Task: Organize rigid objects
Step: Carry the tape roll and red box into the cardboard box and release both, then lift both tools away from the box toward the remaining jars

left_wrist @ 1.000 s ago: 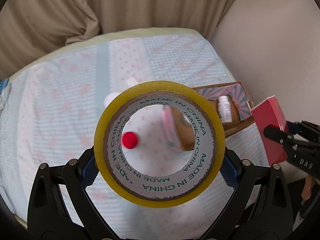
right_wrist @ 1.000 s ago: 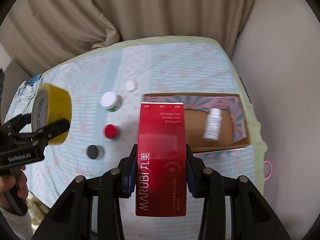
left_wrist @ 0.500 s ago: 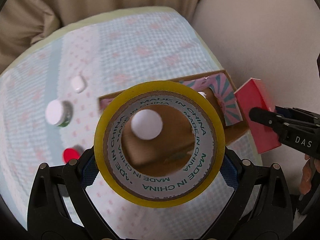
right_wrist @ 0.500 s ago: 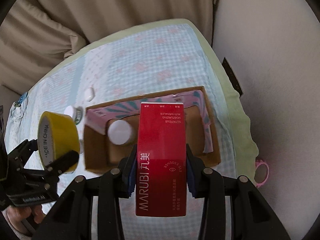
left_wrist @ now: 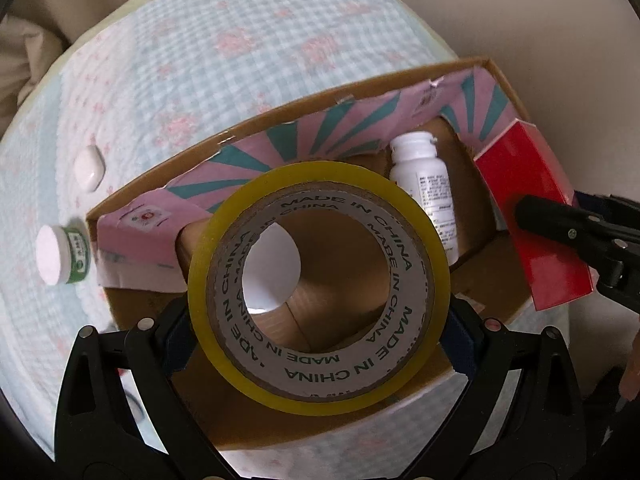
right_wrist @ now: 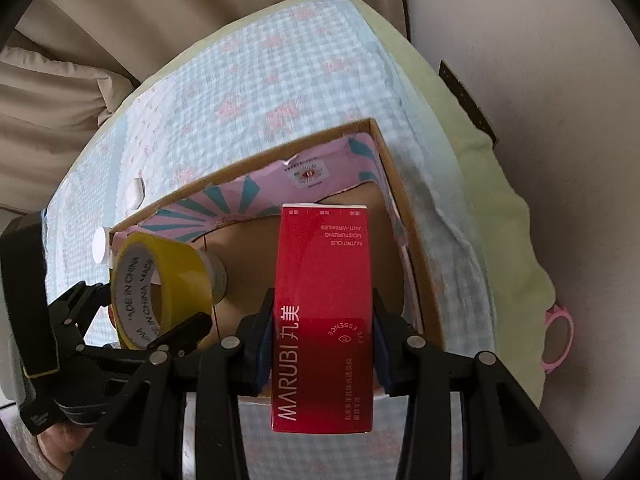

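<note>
Left gripper (left_wrist: pixel 318 320) clenched on the yellow tape roll (left_wrist: pixel 318 288) by its outer rim, held on edge above the near left part of the cardboard box (left_wrist: pixel 502 76). Right gripper (right_wrist: pixel 323 340) clamped on the two long sides of the red carton (right_wrist: pixel 323 312), hanging over the right half of the box, near its right wall.

Tape roll: probably stiff and fairly heavy, with a smooth rim — likely to roll or slip if let go on edge, so better laid flat. Carton: likely light, with thin walls that may dent; best held by the long sides, low.

Already inside the box: a white bottle (left_wrist: pixel 426 196) lying toward the far right corner. Outside, beside the left wall, on the checked cloth (left_wrist: pixel 240 60): a green-labelled jar (left_wrist: pixel 60 254) and a small white case (left_wrist: pixel 89 168). Behind the far edge — beige curtains (right_wrist: pixel 200 12); at the right, a plain pale wall (right_wrist: pixel 568 80).
</note>
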`<state>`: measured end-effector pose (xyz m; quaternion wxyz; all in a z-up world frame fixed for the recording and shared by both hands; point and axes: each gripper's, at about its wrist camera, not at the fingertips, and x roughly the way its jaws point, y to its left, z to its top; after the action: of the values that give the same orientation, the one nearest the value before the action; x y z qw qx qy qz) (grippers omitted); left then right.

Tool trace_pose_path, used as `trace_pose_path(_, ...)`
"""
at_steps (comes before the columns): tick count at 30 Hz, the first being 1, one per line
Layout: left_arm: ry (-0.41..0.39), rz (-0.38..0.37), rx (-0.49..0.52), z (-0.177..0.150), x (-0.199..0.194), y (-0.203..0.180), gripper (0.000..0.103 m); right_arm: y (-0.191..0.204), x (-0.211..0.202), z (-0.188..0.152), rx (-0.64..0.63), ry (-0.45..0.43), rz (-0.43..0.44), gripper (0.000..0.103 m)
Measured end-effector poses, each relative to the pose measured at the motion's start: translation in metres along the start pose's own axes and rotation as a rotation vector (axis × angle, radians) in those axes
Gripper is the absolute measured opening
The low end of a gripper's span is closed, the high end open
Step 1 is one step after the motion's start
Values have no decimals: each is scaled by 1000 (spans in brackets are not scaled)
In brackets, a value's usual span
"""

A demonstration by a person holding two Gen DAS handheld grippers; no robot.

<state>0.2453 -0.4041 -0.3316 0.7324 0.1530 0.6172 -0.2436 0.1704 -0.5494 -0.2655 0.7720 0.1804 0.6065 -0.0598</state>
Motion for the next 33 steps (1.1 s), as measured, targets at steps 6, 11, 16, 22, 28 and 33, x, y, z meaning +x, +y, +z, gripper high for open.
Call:
trace_pose_path(6, 6, 8, 54, 0, -3, -6, 103, -4, 8, 1, 31, 11, 31, 42)
trace_pose_path(11, 4, 62, 70, -12, -16, 3, 103, -3, -7, 4, 58, -85, 73, 103)
trace_pose_path(16, -2, 59, 24, -30, -32, 22, 103, -1, -18, -3, 40, -89, 82, 103)
trace_pose_path(22, -34, 59, -23, -46, -52, 36, 103, 2, -27, -15, 55, -99, 83, 103)
trace_pose_path(28, -81, 66, -49, -59, -75, 46, 103, 16, -47, -24, 18, -143, 55, 103)
trace_pose_path(33, -132, 61, -92, -84, -105, 62, 103, 35, -72, -36, -15, -192, 38, 103)
